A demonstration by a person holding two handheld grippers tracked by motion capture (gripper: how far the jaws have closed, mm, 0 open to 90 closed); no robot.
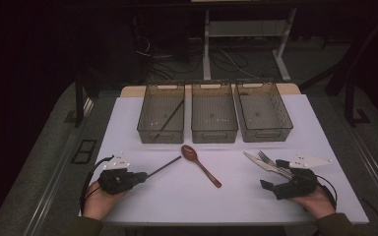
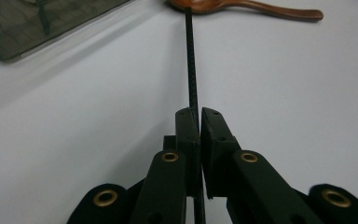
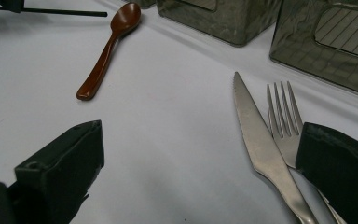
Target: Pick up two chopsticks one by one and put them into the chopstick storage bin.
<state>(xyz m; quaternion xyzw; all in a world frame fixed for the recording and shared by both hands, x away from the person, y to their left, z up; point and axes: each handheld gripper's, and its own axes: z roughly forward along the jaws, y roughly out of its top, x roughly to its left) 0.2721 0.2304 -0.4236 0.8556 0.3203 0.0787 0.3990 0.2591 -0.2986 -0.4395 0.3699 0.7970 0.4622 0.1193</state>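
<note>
**A chopstick is caught and ready to lift**

The left hand-held gripper [image 1: 142, 177] has its two black jaws squeezed tight on a thin black chopstick [image 2: 191, 60]. The stick lies low over the white desk [image 1: 177, 201], and its far tip reaches almost to the bowl of the brown spoon [image 1: 200, 165]. So the grabbing step looks done. Next, I think the stick must go up and over to the left basket [image 1: 161, 114], where another dark stick [image 1: 170, 118] already lies. The stick is long, so it should be lifted gently and kept clear of the spoon.

The chopstick is very thin, straight and dark, with tiny ridges along it.

The right hand-held gripper [image 3: 200, 172] is wide open and holds nothing. A silver knife [image 3: 261, 144] and fork [image 3: 284, 121] lie between its jaws, with one jaw over the fork's handle.
</note>
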